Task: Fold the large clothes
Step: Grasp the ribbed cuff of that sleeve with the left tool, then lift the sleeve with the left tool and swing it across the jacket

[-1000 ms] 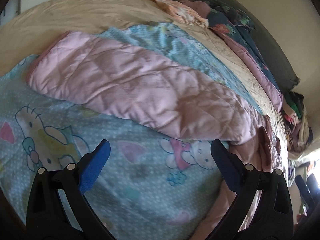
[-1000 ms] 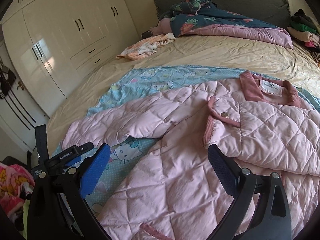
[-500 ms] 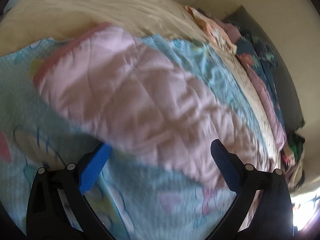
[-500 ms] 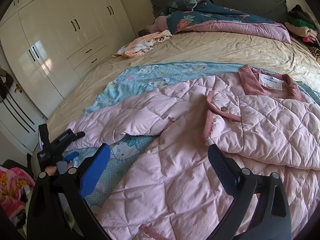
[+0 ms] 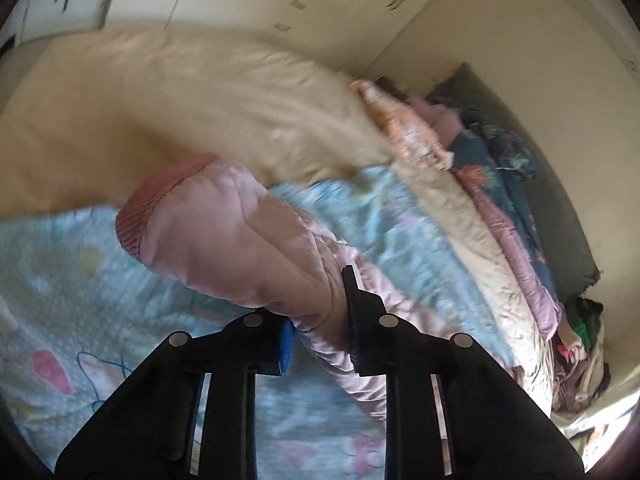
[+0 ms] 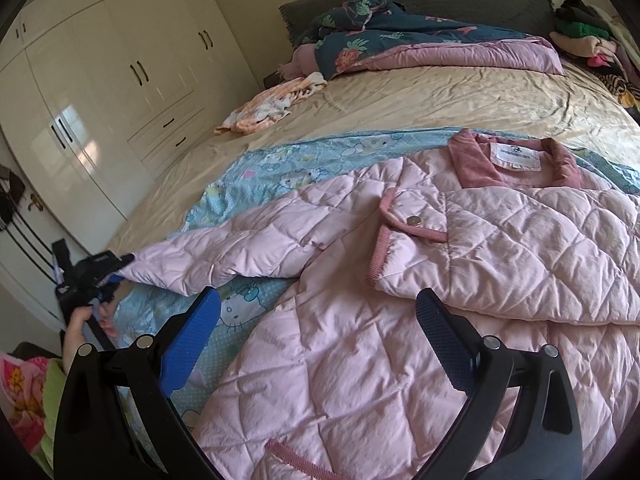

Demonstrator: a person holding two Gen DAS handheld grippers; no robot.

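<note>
1. Left wrist view: left gripper (image 5: 320,320) is clamping the pink quilted jacket (image 6: 360,320) by its sleeve (image 5: 240,248), ribbed cuff lifted.
2. Right gripper (image 6: 320,332) is hovering open over the jacket body.
3. Jacket is lying spread, collar up, on the blue cartoon sheet (image 6: 260,164) near the bed (image 6: 440,96) foot edge.

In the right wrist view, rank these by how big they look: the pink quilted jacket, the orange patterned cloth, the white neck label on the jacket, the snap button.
1. pink quilted jacket, though it lies nearest the camera
2. orange patterned cloth, farther back
3. white neck label
4. snap button
</note>
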